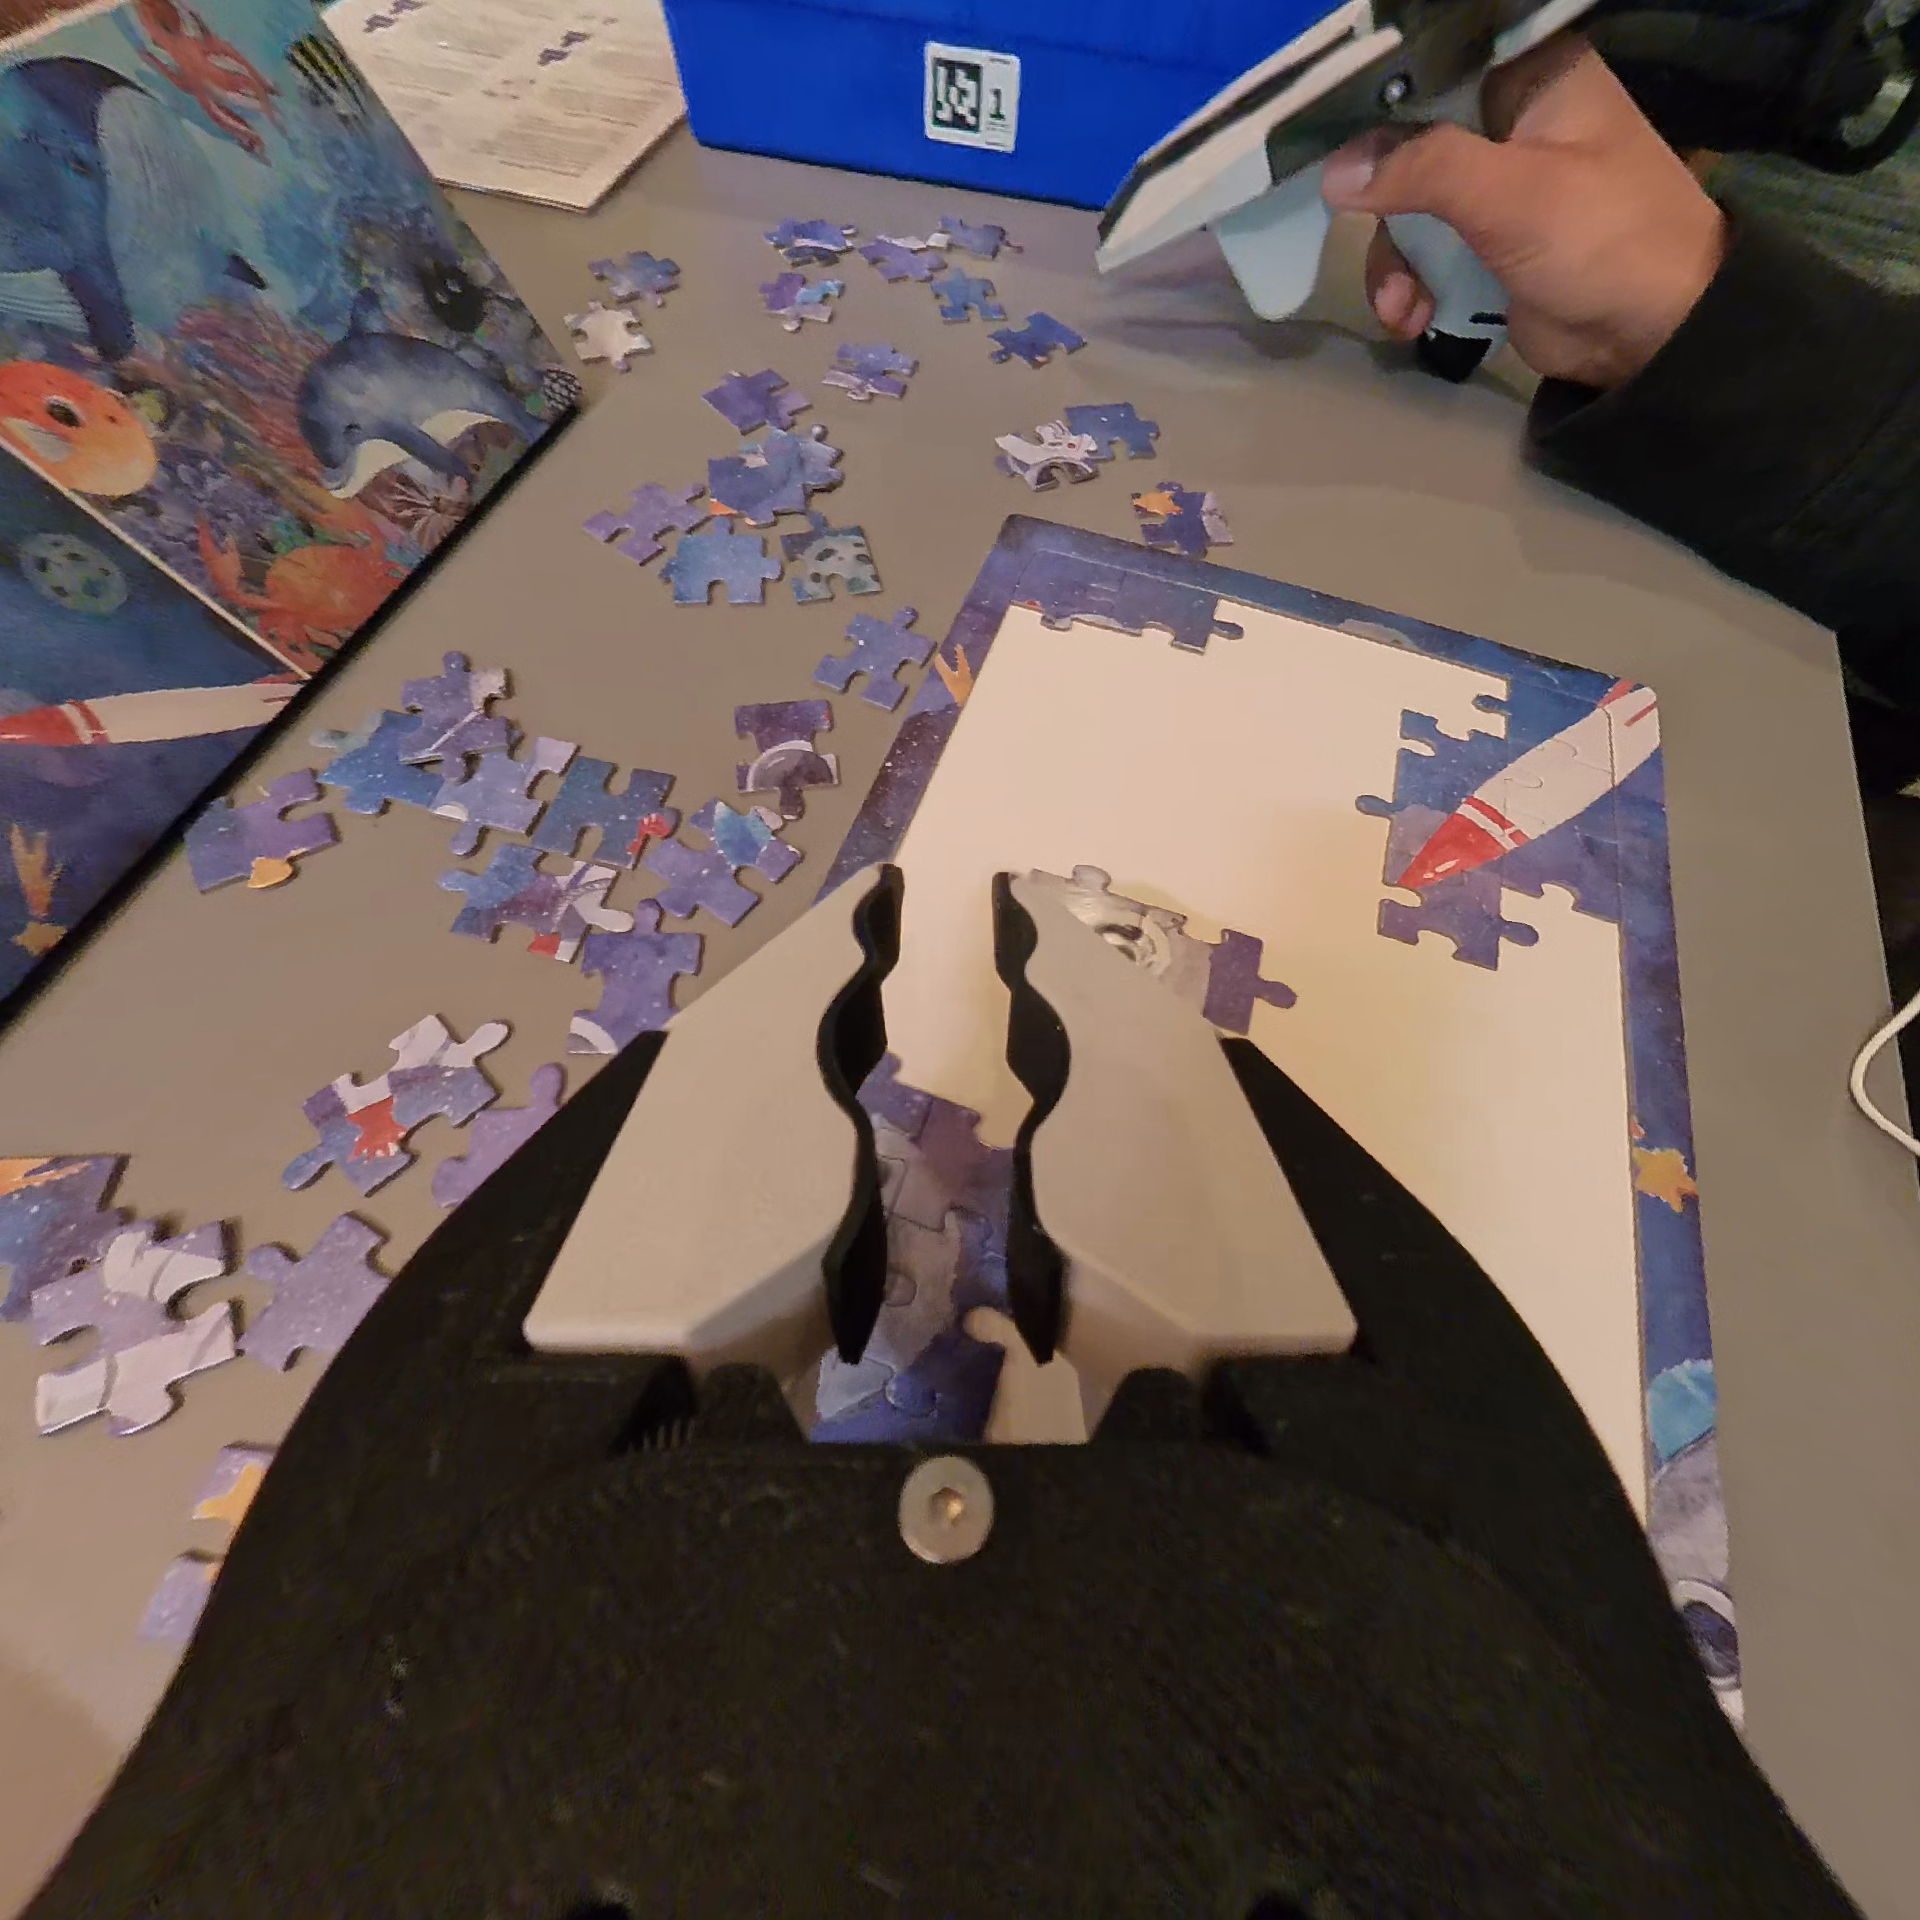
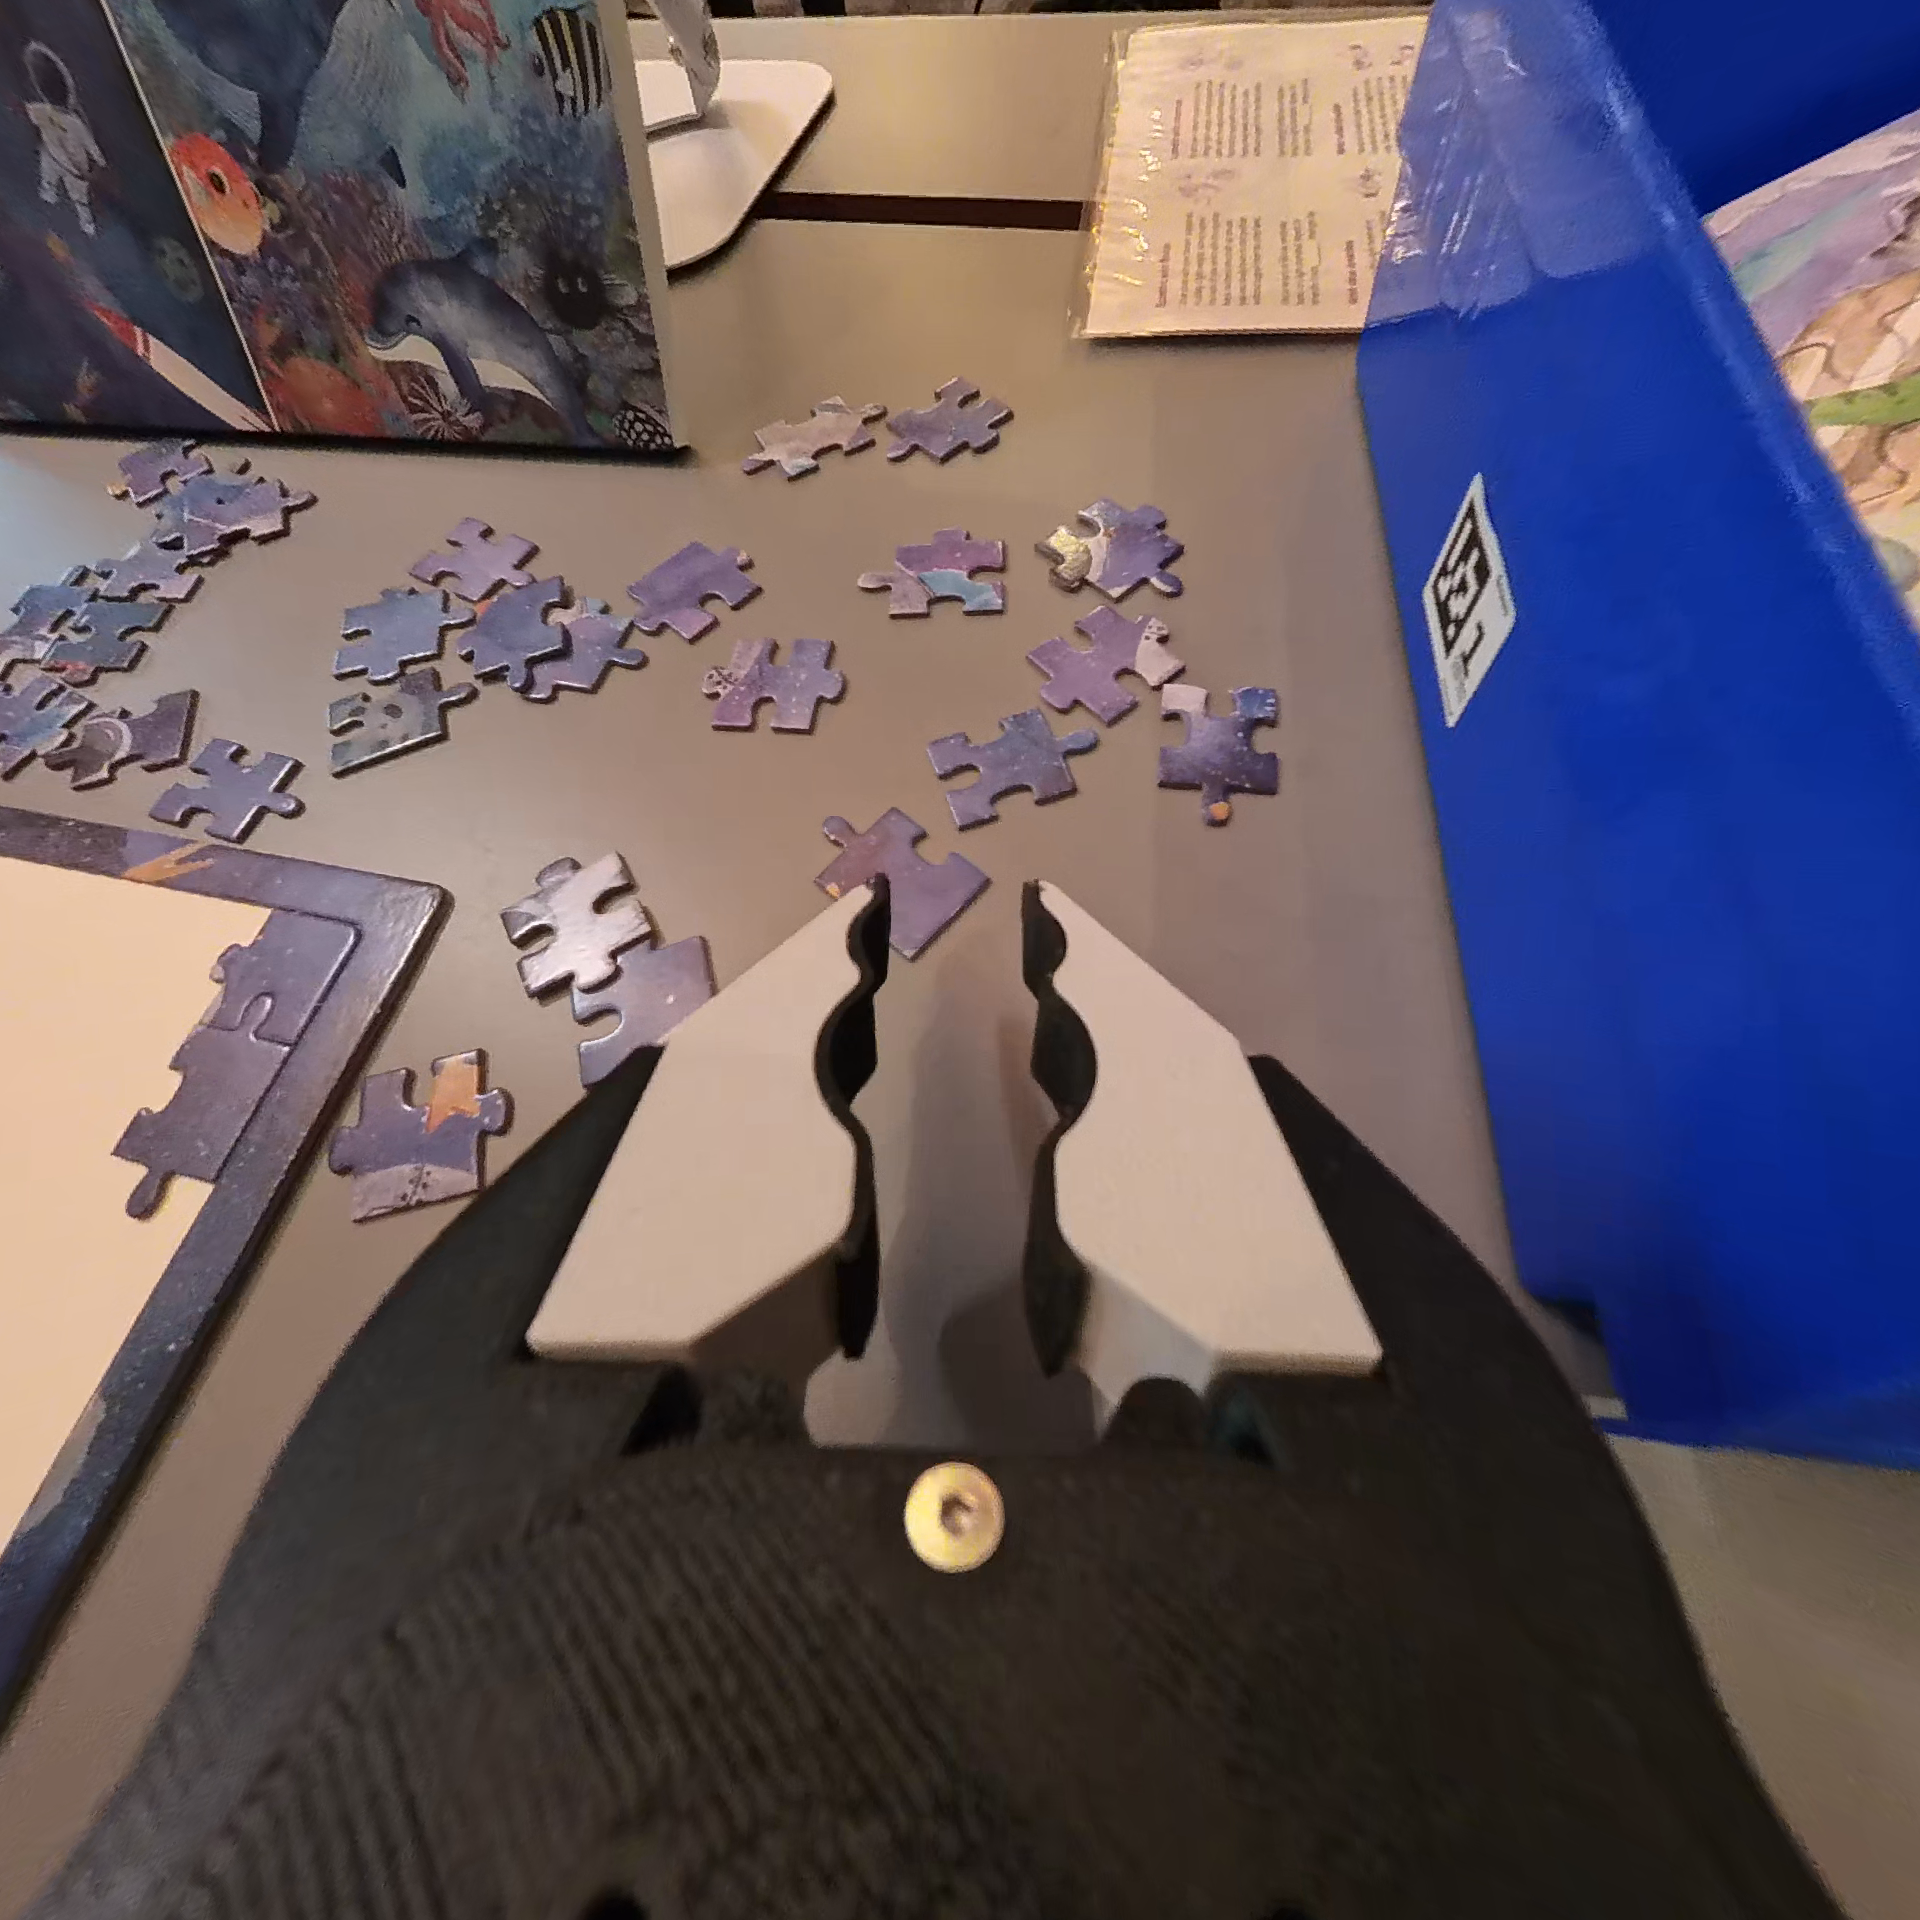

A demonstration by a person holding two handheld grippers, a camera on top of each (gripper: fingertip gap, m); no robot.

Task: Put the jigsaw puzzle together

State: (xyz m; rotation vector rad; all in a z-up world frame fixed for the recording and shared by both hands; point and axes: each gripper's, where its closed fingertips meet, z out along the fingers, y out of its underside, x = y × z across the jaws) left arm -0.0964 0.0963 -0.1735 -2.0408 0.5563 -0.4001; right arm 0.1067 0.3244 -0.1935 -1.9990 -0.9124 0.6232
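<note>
Left gripper [image 1: 948, 883] hung over the puzzle tray [image 1: 1652, 1039], tips above the bare cream base. Jaws stood narrowly apart, nothing between them, pads clear of everything. A grey-and-purple piece [image 1: 1195, 951] lay on the base just right of the right fingertip [image 1: 1023, 904], partly hidden under that finger; could be contact there, the view didn't settle it. Assembled pieces showed through the gap lower down between the fingers. On the tray's right side sat a finished patch with a red-and-white rocket [image 1: 1517, 800]; a short run of edge pieces along the far rim.

Right gripper [image 2: 956, 894] was over the grey table [image 2: 1299, 987], off the tray's far right corner, next to the blue bin [image 2: 1662, 935]. Jaws a bit apart, empty. A purple piece [image 2: 914, 883] lay flat on the table at the left fingertip [image 2: 868, 904], one corner reaching into the gap; neither pad pressed on it. Two overlapping dark pieces [image 2: 613, 966] just left of that finger.

In the left wrist view, the right gripper [image 1: 1117, 234] was held in a hand [image 1: 1538, 239] with a dark sleeve, up by the bin.

Further out: loose blue-purple pieces [image 1: 727, 499] scattered across the table left of and beyond the tray. Puzzle box [image 1: 208, 343] with sea creatures stood far left. A printed sheet [image 2: 1236, 177] lay beside the bin's far end, and a white stand base [image 2: 727, 125] sat behind the box.
</note>
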